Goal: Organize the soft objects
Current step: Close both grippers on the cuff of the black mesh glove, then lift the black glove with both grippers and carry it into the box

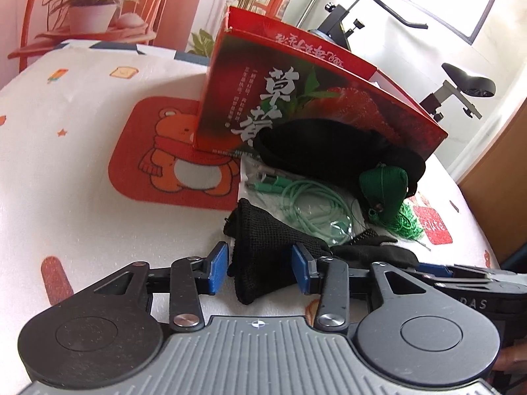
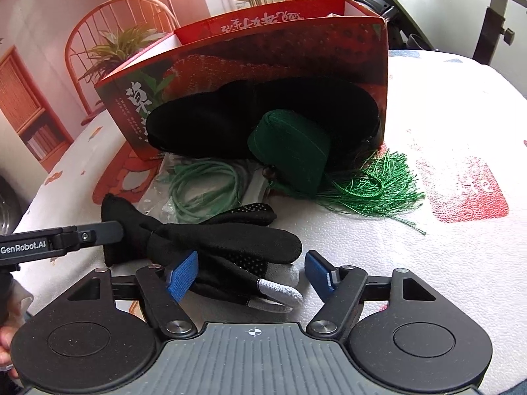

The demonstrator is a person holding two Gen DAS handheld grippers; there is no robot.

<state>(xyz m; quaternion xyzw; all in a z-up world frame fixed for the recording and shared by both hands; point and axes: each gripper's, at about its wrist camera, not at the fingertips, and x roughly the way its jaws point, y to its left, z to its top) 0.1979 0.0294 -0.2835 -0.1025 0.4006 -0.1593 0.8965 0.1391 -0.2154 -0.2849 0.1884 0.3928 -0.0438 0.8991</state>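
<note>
A black glove with grey fingertips lies on the table, its cuff toward my left gripper. My left gripper is open, with the cuff between its blue pads. My right gripper is open around the glove's fingers; the left pad touches them and the right pad stands apart. Behind the glove stands a red strawberry box with a black soft item leaning against it. A green tasselled pouch rests in front of the black item.
A mint green cable in a clear bag lies between the glove and the box. The white tablecloth bears a red bear print. An exercise bike stands beyond the table's far edge, and wooden furniture at the right.
</note>
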